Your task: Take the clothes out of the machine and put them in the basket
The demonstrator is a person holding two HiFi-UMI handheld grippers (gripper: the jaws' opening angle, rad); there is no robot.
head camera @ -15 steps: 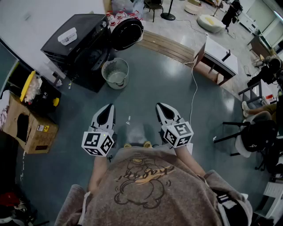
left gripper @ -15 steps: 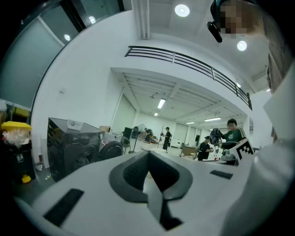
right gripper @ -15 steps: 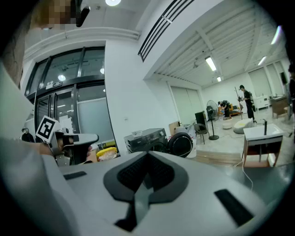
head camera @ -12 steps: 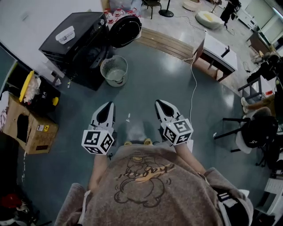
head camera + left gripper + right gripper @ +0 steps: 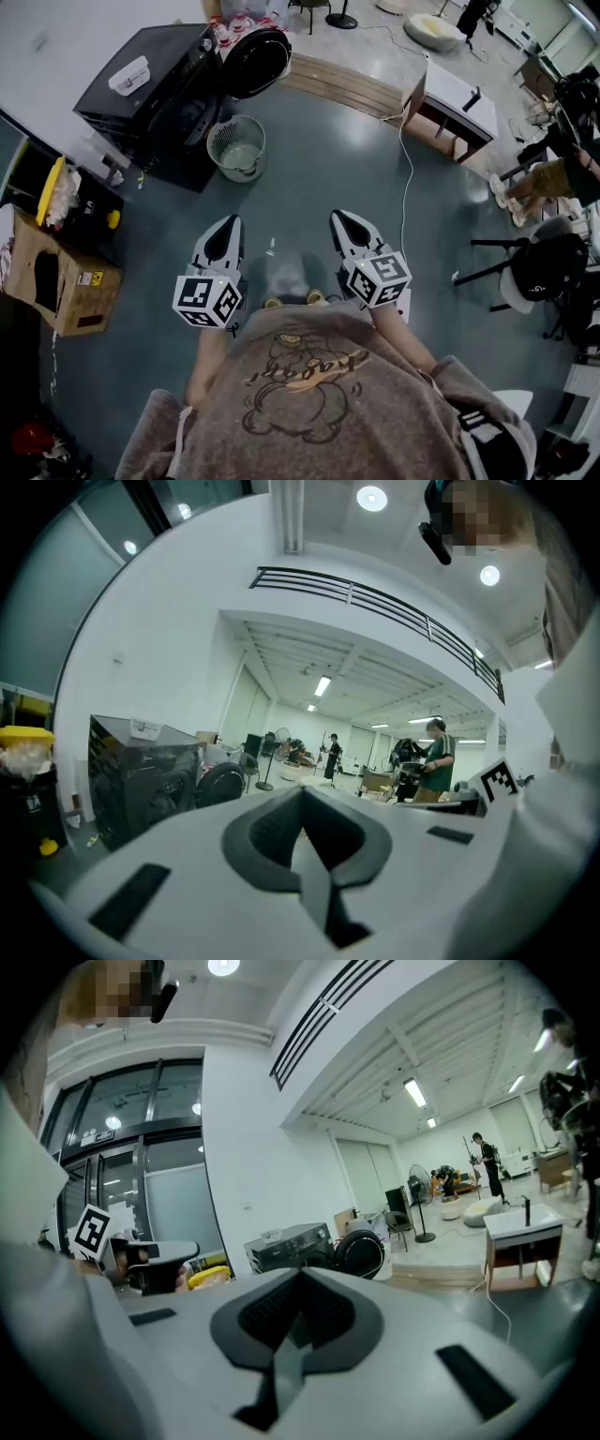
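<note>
Both grippers are closed and empty. The left gripper [image 5: 227,223] has its jaws pressed together with nothing between them, and the right gripper [image 5: 343,218] looks the same in its own view. They are held side by side, nearly level, in front of the person's chest, just as they were half a second ago.

Only the surroundings have shifted. The machine [image 5: 155,84] and the basket [image 5: 217,150] have slid slightly up and left in the head view, more likely a small turn of the head than a step forward. Both are still well apart from the jaws.

The machine stands ahead and to the left of the left gripper, with its round door [image 5: 255,61] swung open. The basket sits on the floor just beside that door, almost straight ahead of the left gripper. No clothes can be made out: the drum is dark, and the pale patch in the basket is too small to tell.

By my reading the task has barely begun. The walk to the machine is still to come, and the jaws must part before the first reach.
</note>
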